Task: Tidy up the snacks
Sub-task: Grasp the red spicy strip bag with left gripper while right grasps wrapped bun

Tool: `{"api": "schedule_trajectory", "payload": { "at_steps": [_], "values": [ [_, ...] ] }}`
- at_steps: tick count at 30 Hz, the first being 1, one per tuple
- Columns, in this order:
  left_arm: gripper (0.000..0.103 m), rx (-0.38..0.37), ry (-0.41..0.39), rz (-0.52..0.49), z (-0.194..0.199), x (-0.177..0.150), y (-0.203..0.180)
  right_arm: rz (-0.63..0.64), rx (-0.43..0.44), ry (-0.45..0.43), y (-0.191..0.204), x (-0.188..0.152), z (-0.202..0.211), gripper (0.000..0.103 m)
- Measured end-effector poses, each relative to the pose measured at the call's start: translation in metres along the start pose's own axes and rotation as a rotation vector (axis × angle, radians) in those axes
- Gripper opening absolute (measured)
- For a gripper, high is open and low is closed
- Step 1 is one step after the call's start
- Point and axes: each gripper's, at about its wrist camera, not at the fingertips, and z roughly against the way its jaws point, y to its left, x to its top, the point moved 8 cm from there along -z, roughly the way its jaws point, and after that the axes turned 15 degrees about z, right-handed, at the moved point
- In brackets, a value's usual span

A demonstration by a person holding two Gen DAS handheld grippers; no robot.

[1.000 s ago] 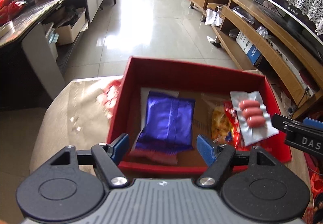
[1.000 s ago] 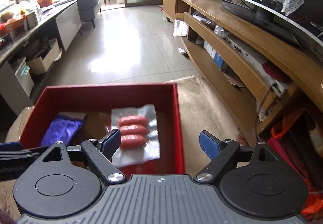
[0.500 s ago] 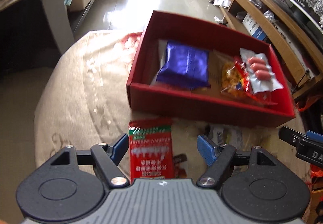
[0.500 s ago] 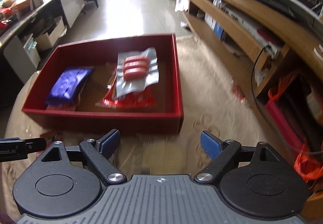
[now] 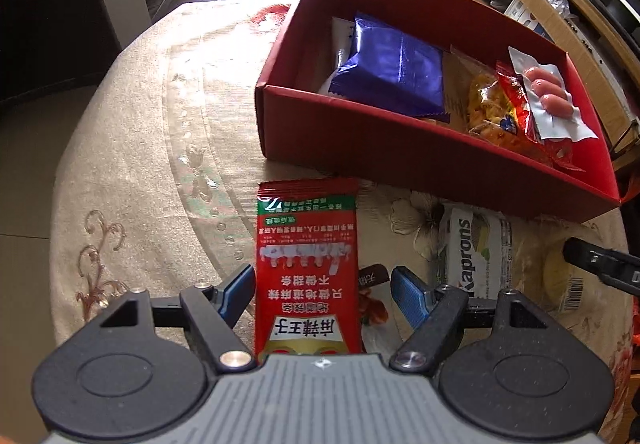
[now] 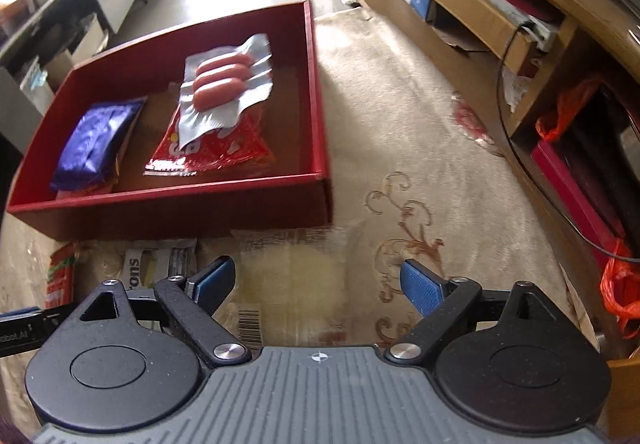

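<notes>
Nearest to me, my left gripper stands half open over the red spicy-strip packet. The packet lies flat on the table near its front edge, between the pads but not pressed by them. My right gripper has just been opening its jaws and they stand wide now. Only the clear packet with pale yellow content is under them, and nothing is pinched. Between these two lies the white Kaprons packet, and a small dark wrapper shows just beside the red packet.

Behind them, touching or almost touching the packets' far ends, stands the red box. It holds already the purple packet at its left side. At its right side are the orange snack bag and the sausage pack on top of it.

I judge the task about half done: at least four snacks wait outside the box.
</notes>
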Motion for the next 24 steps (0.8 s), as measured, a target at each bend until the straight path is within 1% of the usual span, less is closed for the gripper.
{"api": "schedule_trajectory", "payload": {
  "at_steps": [2,4,6,7,8,9,10,13,14,15,17,19,24],
  "values": [
    [0.072,-0.004,0.002,0.003,0.0,0.001,0.002,0.027,0.004,0.011,0.007,0.002,-0.006,0.093],
    [0.074,0.008,-0.005,0.006,-0.001,0.002,0.007,0.059,-0.003,0.027,0.013,0.002,-0.012,0.093],
    [0.074,0.027,-0.012,0.019,-0.002,0.004,0.012,0.082,-0.019,0.057,0.016,-0.001,-0.02,0.089],
    [0.074,0.029,-0.007,0.026,-0.004,0.005,0.015,0.097,-0.034,0.077,0.017,-0.003,-0.025,0.08],
    [0.075,0.03,0.002,0.032,-0.007,0.004,0.017,0.108,-0.045,0.09,0.018,-0.004,-0.027,0.079],
    [0.078,0.025,0.0,0.03,-0.007,0.004,0.017,0.113,-0.045,0.083,0.018,-0.004,-0.026,0.077],
    [0.078,0.03,-0.006,0.017,-0.007,0.003,0.015,0.118,-0.037,0.082,0.02,-0.004,-0.024,0.069],
    [0.077,0.059,-0.023,-0.035,-0.008,-0.001,0.011,0.143,-0.044,0.08,0.023,-0.006,-0.02,0.067],
    [0.075,0.06,-0.02,-0.05,-0.008,-0.003,0.01,0.152,-0.046,0.08,0.024,-0.007,-0.019,0.066],
    [0.067,0.054,-0.018,-0.065,-0.006,-0.005,0.009,0.159,-0.046,0.08,0.024,-0.008,-0.017,0.066],
    [0.057,0.038,-0.01,-0.079,-0.003,-0.009,0.01,0.166,-0.033,0.084,0.026,-0.011,-0.014,0.065],
    [0.053,0.022,-0.004,-0.076,0.002,-0.014,0.014,0.171,-0.027,0.085,0.027,-0.016,-0.009,0.065],
    [0.052,0.001,0.02,-0.059,0.012,-0.031,0.028,0.175,-0.008,0.065,0.032,-0.031,0.011,0.065]
  ]
}}
